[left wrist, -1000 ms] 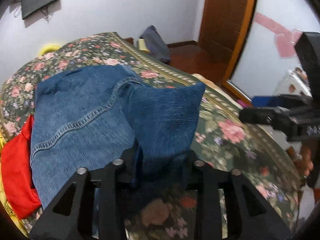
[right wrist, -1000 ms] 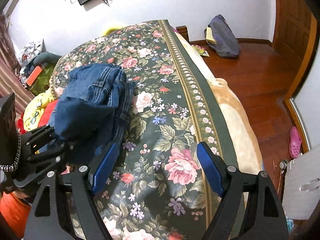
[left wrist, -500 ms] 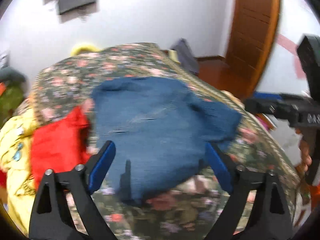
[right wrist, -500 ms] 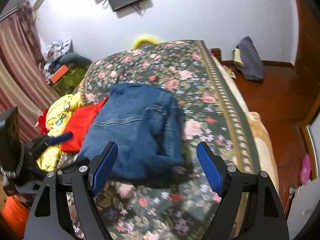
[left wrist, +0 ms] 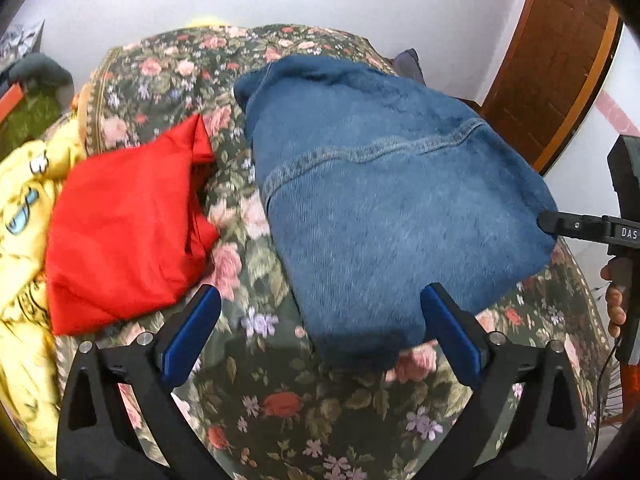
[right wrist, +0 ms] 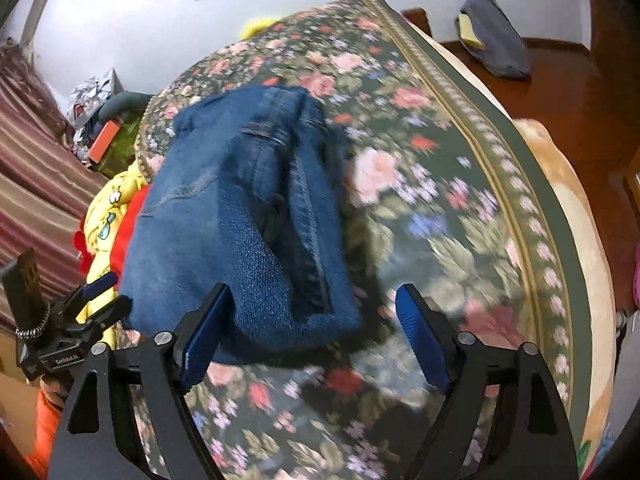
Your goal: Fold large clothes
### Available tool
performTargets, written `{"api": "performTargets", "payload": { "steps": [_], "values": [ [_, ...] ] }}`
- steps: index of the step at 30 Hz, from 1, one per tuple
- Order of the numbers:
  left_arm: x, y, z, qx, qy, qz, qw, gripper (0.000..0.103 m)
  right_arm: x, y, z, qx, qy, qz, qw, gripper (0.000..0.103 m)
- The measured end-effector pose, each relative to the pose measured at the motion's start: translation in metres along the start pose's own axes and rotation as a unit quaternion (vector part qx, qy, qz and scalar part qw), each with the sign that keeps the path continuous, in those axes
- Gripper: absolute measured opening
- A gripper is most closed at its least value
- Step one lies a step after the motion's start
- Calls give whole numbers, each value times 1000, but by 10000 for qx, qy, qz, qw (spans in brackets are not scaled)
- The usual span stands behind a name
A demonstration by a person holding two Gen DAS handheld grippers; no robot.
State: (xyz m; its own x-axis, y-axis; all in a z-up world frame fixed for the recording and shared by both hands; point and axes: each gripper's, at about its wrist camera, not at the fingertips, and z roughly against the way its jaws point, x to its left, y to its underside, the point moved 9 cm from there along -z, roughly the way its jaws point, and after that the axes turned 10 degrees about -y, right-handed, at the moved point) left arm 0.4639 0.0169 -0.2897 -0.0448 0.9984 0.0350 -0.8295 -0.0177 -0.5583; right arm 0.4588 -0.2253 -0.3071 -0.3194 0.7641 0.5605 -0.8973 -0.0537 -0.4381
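Note:
Folded blue jeans (left wrist: 384, 208) lie on the floral bedspread (left wrist: 280, 400); they also show in the right wrist view (right wrist: 240, 216). My left gripper (left wrist: 320, 332) is open and empty, its blue pads astride the near edge of the jeans. My right gripper (right wrist: 316, 332) is open and empty, its jaws wide at the near end of the jeans, the left pad close against the denim. The right gripper's tip also shows at the right of the left wrist view (left wrist: 560, 224), beside the jeans' corner.
A red garment (left wrist: 124, 224) and a yellow printed garment (left wrist: 20, 208) lie left of the jeans. The bedspread (right wrist: 460, 208) runs to a bed edge at the right. A grey bag (right wrist: 492, 36) lies on the wooden floor. A wooden door (left wrist: 552, 56) stands beyond.
My left gripper let go of the jeans and opened; the raised fold now lies flat. Both grippers have drawn back, then moved in close to the jeans' near edge.

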Motion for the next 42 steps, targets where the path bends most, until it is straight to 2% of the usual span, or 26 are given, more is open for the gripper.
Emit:
{"api": "performTargets", "payload": {
  "steps": [4,6,8,15,19,22,27,30,31,34,37,41,42],
  "values": [
    [6,11,6,152,104,121,9998,101,4,2,17,-30,457,353,9983,83],
    [11,10,11,159,-28,113,9998,101,9,-3,25,-97,616,551,9965,83],
    [16,3,20,4,-190,54,9998,101,19,-10,34,-209,748,783,9939,83],
    [35,-40,49,-547,-425,142,9975,101,53,-35,44,-564,665,1323,9874,83],
    [42,-60,43,-621,-539,108,9966,101,58,-49,27,-554,634,1416,9863,83],
    [43,-68,26,-485,-475,118,9976,101,58,-55,10,-430,531,1406,9877,83],
    [38,-67,-18,47,-49,303,9995,101,46,-63,-24,-66,308,1136,9930,83],
    [33,-64,-41,349,271,526,9976,101,33,-66,-41,167,183,909,9956,83],
    [32,-64,-49,443,483,697,9954,101,26,-67,-48,262,127,778,9965,83],
    [30,-65,-69,777,951,1110,9862,101,14,-70,-58,462,-433,297,9976,83],
    [27,-66,-88,1059,1428,1266,9759,101,8,-72,-70,774,-901,-68,9929,84],
    [30,-68,-109,1370,2004,1787,9535,102,10,-73,-88,1139,-1191,-110,9863,84],
    [31,-70,-111,1373,2029,1861,9515,102,12,-73,-91,1177,-1261,-113,9849,87]
  ]
}}
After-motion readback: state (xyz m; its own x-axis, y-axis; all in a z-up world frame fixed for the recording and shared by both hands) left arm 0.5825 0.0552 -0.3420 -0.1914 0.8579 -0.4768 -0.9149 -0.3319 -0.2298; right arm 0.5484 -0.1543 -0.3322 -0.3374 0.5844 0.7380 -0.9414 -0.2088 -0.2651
